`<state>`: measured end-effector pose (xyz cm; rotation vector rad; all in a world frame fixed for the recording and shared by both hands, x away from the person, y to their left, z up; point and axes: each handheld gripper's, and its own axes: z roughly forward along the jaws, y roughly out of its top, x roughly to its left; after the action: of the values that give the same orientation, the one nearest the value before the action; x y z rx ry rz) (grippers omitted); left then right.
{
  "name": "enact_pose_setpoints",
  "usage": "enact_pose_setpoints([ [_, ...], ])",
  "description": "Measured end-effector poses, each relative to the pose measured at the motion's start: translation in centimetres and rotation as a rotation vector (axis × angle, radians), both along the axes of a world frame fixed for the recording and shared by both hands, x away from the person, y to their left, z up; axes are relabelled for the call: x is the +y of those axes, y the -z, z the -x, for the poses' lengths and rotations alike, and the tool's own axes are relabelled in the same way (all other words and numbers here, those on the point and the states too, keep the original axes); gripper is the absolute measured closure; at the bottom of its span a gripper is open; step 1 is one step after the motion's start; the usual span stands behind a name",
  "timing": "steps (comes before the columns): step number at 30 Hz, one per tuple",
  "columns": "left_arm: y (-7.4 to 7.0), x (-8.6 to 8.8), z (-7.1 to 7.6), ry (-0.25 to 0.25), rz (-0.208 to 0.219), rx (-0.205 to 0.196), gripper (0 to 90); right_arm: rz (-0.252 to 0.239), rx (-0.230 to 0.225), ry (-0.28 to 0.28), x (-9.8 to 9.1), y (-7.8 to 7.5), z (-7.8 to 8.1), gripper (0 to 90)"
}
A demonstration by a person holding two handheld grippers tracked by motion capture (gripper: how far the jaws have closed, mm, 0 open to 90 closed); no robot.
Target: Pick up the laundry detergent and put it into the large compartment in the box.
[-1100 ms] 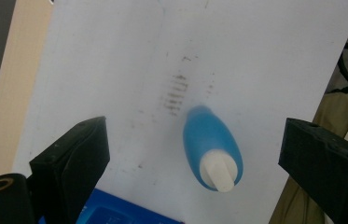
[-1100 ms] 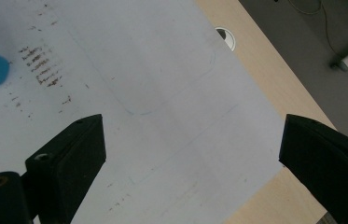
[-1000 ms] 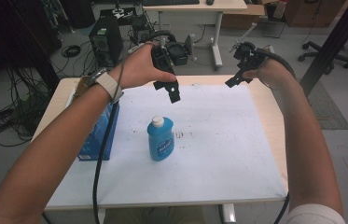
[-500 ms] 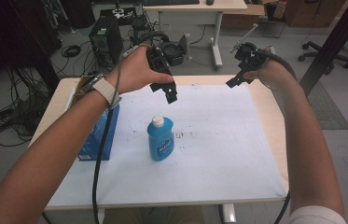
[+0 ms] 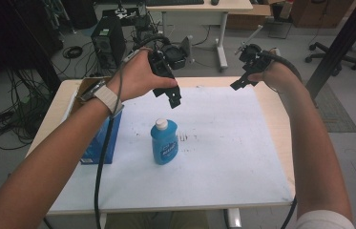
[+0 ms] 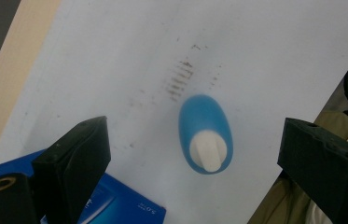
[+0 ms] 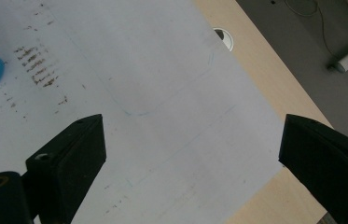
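bottle (image 5: 164, 143): blue, white cap | box (image 5: 100, 141): blue | tongs (image 5: 174, 98): black

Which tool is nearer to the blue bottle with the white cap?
Left. The left tool hangs open above the blue bottle, just beyond it. The right tool, also open, is far off over the table's far right edge.

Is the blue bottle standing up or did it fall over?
Standing up. The blue bottle rests on its base on the white sheet, white cap on top; the left gripper view looks straight down on the cap.
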<state>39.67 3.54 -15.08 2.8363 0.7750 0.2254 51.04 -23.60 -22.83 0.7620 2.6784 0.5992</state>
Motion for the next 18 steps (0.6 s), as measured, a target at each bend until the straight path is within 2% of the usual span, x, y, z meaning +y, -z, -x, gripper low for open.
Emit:
enact_pose_setpoints([
  [12, 0.68, 0.63, -0.03, -0.089, 0.015, 0.022, 8.9, 0.004, -0.004, -0.008, 0.21, 0.17, 0.01, 7.3],
  [18, 0.97, 0.81, 0.05, -0.117, 0.018, 0.038, 9.3, 0.010, 0.001, -0.008, 0.25, 0.30, -0.01, 7.3],
])
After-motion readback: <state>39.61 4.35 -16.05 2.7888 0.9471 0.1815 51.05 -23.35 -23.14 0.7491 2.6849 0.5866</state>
